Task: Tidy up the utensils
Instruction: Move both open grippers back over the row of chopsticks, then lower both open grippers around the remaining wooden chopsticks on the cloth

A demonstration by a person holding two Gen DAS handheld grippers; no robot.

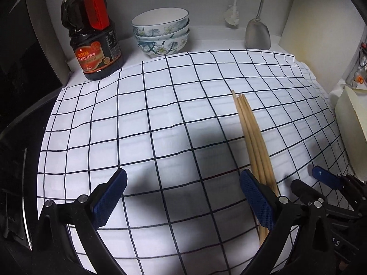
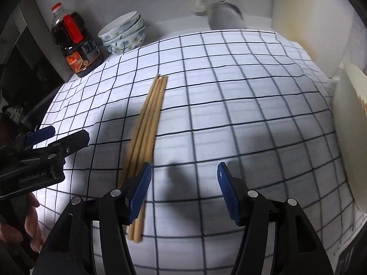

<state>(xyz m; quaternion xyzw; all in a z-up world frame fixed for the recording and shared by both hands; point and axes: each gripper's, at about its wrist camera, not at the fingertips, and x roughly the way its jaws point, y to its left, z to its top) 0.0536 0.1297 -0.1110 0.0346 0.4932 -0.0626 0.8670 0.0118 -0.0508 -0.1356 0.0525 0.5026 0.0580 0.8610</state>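
Observation:
Several wooden chopsticks (image 1: 250,133) (image 2: 149,123) lie side by side in a bundle on the white checked cloth (image 1: 149,114) (image 2: 229,91). My left gripper (image 1: 183,173) hovers low over the cloth, open wide, with nothing between its fingers; the bundle passes just outside its right finger (image 1: 254,197). My right gripper (image 2: 185,168) is open too, over bare cloth, and the bundle runs under its left finger (image 2: 140,188). Each gripper shows in the other's view: the right gripper (image 1: 307,178) at the right edge, the left gripper (image 2: 70,132) at the left, held by a hand (image 2: 32,217).
At the back stand a dark soy sauce bottle (image 1: 91,32) (image 2: 73,43), stacked floral bowls (image 1: 161,32) (image 2: 123,34), a hanging metal spatula (image 1: 258,32) and a white brush (image 1: 231,16). A pale board (image 1: 321,34) leans back right. A cream container (image 1: 351,126) (image 2: 348,137) stands at the right edge, a dark stove (image 1: 23,68) at the left.

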